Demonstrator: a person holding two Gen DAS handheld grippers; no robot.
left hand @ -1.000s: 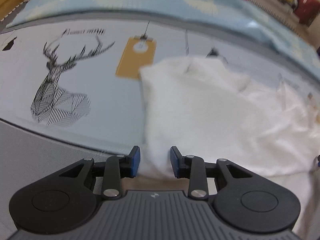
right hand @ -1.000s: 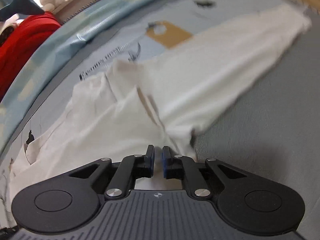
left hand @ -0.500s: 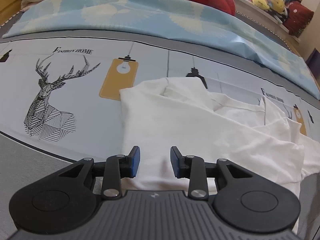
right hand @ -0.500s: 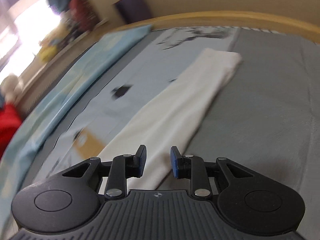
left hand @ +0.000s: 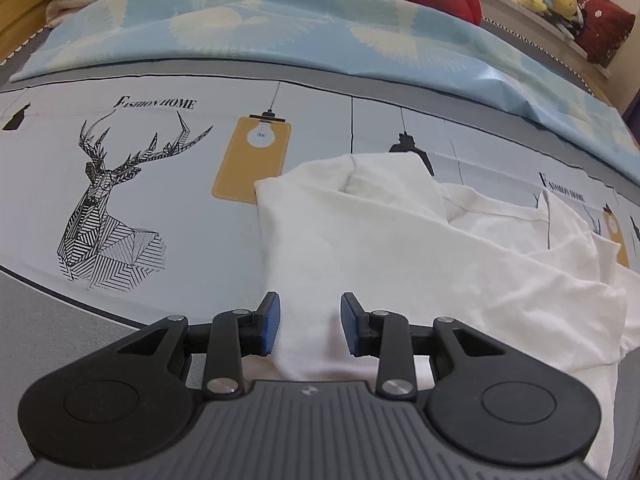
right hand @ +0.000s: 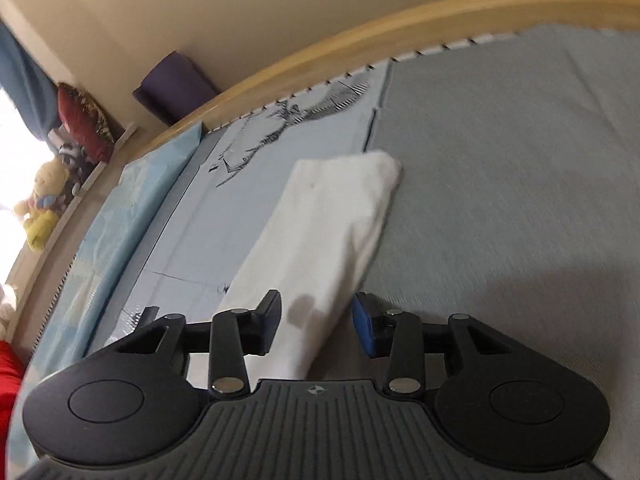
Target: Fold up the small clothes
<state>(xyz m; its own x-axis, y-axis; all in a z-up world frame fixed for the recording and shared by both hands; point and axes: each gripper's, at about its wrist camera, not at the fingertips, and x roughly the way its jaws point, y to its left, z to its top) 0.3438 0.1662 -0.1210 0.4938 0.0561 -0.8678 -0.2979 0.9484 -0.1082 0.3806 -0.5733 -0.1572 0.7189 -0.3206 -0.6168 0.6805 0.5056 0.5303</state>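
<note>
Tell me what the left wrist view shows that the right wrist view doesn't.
Left wrist only: the crumpled body of the white cotton garment, the black line-drawn deer print, the mustard-yellow lamp print, and the left gripper with jaws open over the cloth.

Right wrist only: a long flat folded white strip, the curved wooden bed frame, the plain grey sheet, and the right gripper, jaws opening over the strip's near end.

Both: white fabric and the light blue patterned blanket.
</note>
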